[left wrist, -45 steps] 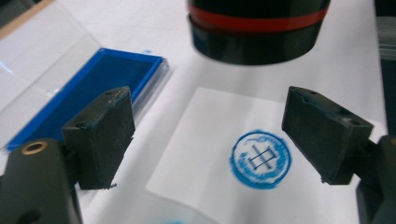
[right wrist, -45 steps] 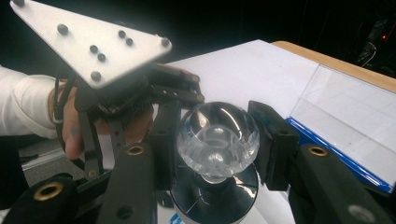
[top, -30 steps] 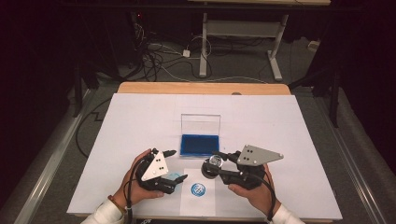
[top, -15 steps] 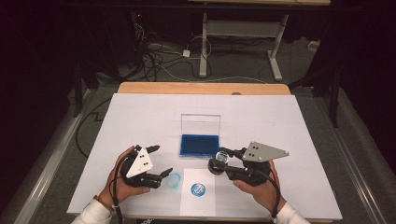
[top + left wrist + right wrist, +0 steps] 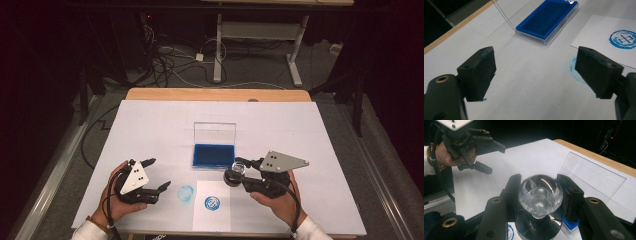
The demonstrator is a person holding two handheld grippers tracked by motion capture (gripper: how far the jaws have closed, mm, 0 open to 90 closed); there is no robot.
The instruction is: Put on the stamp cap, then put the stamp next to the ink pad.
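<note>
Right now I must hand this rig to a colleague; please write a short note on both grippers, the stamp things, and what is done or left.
Right gripper: shut on the stamp, clamped at its clear knob, held above the table near the front right corner of the ink pad.
Left gripper: open, nothing between the jaws, low at the left of the table.
Ink pad: lid standing open, at the table's middle.
Paper sheet: at the front edge, carries one clear blue round print.
A faint blue smudge lies on the table beside the paper.
Left, probably: put the stamp down and close the pad.
</note>
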